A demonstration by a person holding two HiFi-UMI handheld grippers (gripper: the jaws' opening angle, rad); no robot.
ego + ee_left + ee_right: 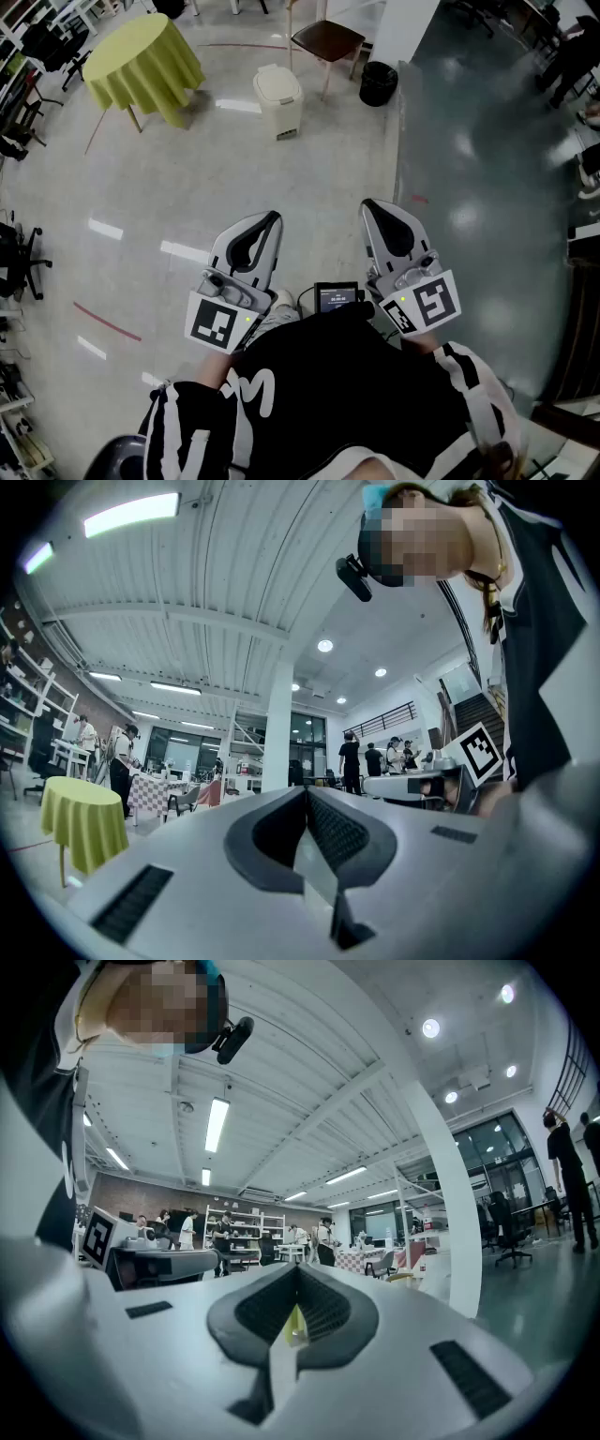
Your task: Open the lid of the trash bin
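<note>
The cream-white plastic trash bin (277, 101) stands on the glossy pale floor (169, 197), far ahead of both tools, between the round table under a yellow-green cloth (145, 58) and the small black round bin (378, 82); a brown-seated chair (325, 38) is just behind it.

It is a boxy body with a rounded lid that lies down flat and closed; on the top a recessed part shows, but whether it is a handle or a push plate is too small to tell.

I judge it light, stiff and smooth, so it may slide or tip if the lid is pushed sideways; the best hold is probably under the front lip of the lid, lifting upward, while the other tool steadies the body; the hinge side cannot be made out from here.

The left gripper (270, 221) has its tongs pressed together at the tips with nothing between them; the right gripper (369, 206) is the same, tips meeting and empty; both are held close to the person's body, well apart from the bin.
</note>
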